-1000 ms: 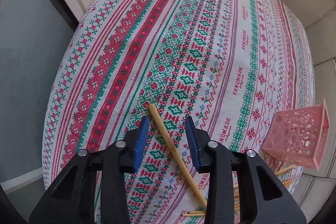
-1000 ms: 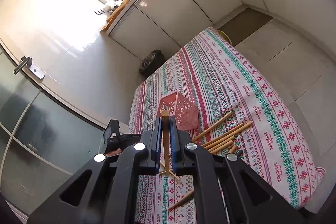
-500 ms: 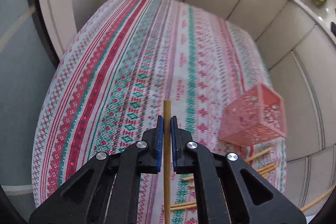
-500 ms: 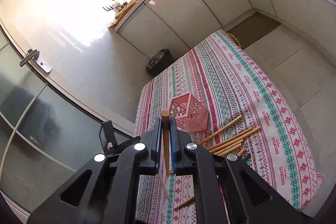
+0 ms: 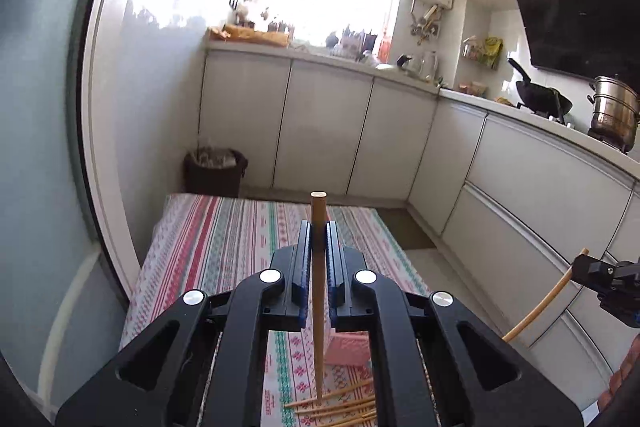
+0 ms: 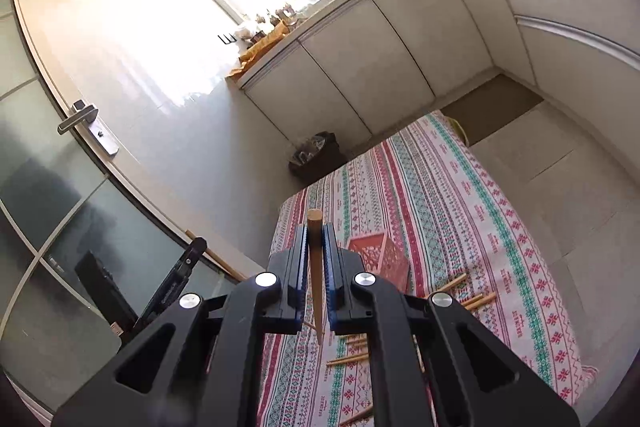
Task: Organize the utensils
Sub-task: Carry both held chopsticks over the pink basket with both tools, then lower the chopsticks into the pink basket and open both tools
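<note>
in the left wrist view, the left gripper (image 5: 318, 239), black with blue pads, is clamped tight on a thin tan wooden chopstick (image 5: 318, 291). the stick stands nearly upright between the pads, its blunt end poking above them and its tapered tip pointing down toward the table. below lies a tablecloth with red, green and white woven stripes (image 5: 224, 239). a pink perforated plastic basket (image 5: 347, 347) shows partly behind the gripper's frame, near the stick's lower end. a loose heap of more wooden chopsticks (image 5: 340, 405) lies flat on the cloth at the near edge of the view. at the far right edge the right gripper (image 5: 584, 269) appears, closed on a second wooden chopstick (image 5: 540, 307) that slants down to the left. beyond the table stand white kitchen cabinets (image 5: 328, 131) and a dark waste bin (image 5: 214, 173) on the floor.

in the right wrist view, the right gripper (image 6: 315, 247) grips its chopstick (image 6: 316, 279) the same way, blunt end up, pointed tip down, held above the cloth. the pink basket (image 6: 380, 257) sits on the striped tablecloth (image 6: 460, 211) just right of the pads. scattered chopsticks (image 6: 472, 295) lie on the cloth right of and nearer than the basket. part of the left gripper's black body (image 6: 176, 283) shows at the left, its jaws out of sight in this view. a glass door with a metal handle (image 6: 78, 117) fills the left side.
</note>
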